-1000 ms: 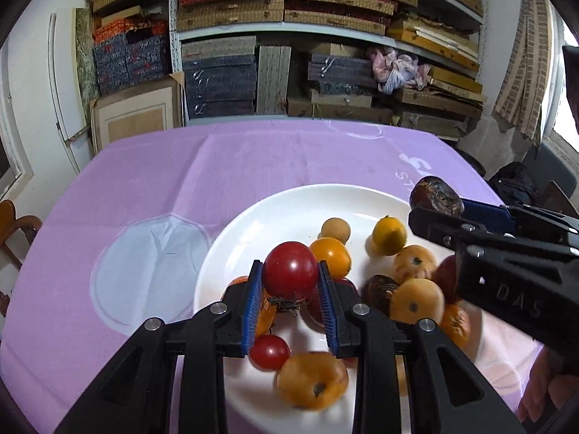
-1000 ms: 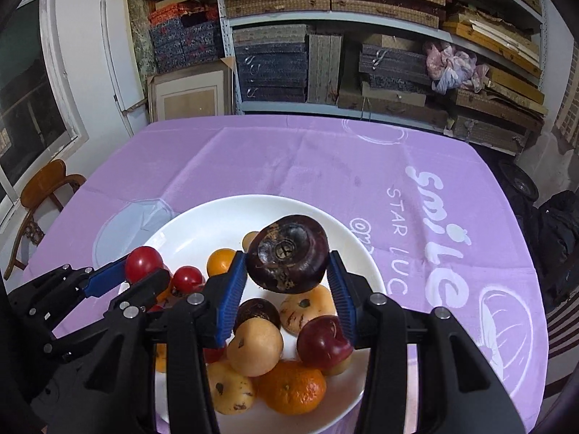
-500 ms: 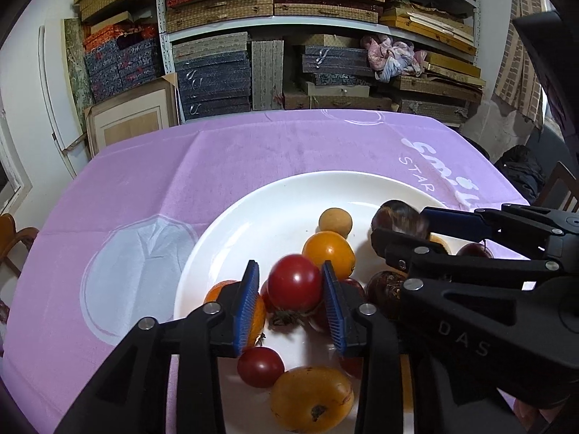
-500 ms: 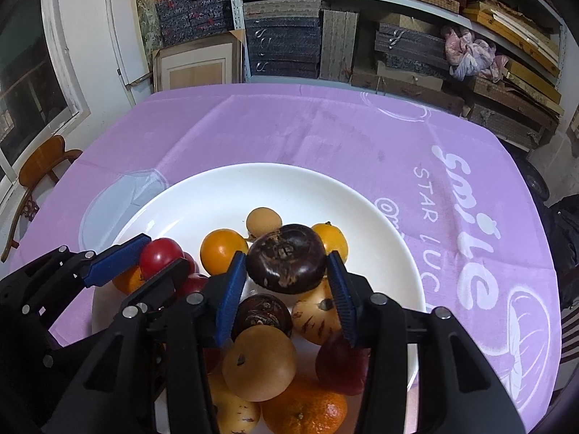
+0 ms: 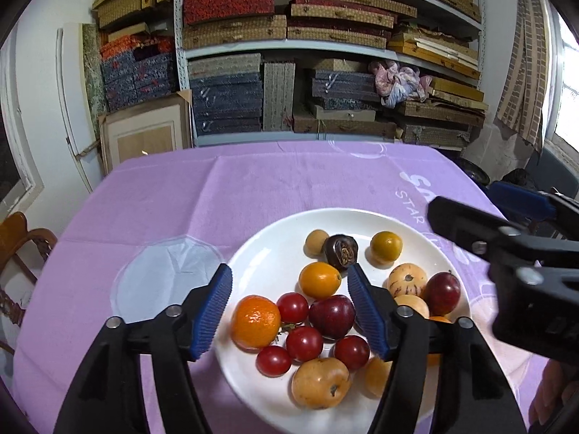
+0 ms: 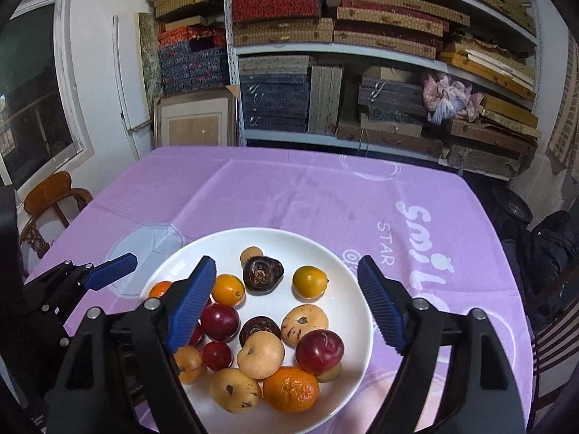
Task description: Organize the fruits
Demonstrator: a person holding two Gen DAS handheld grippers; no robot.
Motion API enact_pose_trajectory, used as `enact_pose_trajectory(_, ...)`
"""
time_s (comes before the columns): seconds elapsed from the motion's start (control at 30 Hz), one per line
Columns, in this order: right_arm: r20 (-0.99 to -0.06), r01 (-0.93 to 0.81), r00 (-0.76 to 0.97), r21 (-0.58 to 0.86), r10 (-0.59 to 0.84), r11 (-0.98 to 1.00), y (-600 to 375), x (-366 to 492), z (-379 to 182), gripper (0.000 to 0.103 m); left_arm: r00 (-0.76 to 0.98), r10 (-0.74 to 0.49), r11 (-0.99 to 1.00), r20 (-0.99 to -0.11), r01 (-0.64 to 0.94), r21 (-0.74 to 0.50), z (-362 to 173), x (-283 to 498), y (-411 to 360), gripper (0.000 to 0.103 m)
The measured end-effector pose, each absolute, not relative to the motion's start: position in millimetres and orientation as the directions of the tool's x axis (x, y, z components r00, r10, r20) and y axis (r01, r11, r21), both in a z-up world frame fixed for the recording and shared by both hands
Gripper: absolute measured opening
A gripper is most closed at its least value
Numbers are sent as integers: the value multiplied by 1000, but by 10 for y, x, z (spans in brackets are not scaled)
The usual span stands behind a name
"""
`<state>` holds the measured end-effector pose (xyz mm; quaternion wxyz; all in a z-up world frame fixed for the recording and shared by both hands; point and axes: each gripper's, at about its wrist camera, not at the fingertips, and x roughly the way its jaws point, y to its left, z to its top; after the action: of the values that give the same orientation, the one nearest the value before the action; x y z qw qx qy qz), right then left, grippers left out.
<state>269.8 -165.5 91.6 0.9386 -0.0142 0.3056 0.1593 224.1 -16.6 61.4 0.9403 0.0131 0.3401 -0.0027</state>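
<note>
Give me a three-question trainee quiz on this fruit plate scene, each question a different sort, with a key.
1. True or false: the right claw grips a fruit.
2. What does the fruit lie on? A) basket B) plate C) cloth
3. Fill in: the left claw is ___.

Key: 1 false: both claws have just been opening, with nothing between the pads. 2 B. 3 open.

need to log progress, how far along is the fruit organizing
Done: every fruit in view sits on the white plate, including the dark brown fruit and the red tomatoes; none lies on the purple tablecloth. In hand: nothing. The left gripper and right gripper have just been opening and hold nothing. Left: little that shows, perhaps only withdrawing.
</note>
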Motion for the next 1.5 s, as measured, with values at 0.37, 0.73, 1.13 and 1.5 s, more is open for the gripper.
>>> enact_pose_trajectory(0.37,-480,-279,823,124,304,952,-2024,1603,986,99,815,67,996,-576,-23,83,775,1385,-188,86)
enact_pose_trajectory(0.73,-562,-191,780,204,275,960,-2210,973,278,99,774,67,997,-629,-74,16,392,724,4,97)
enact_pose_trajectory(1.13,-606,-249,773,-14,190,968,-1738,811,-37,99,749,103,995,-655,-89,55,143,598,-31,100)
enact_pose_trajectory(1.5,-599,-231,780,-5,182,973,-1784,811,-39,99,738,86,996,-669,-69,52,91,624,-36,100)
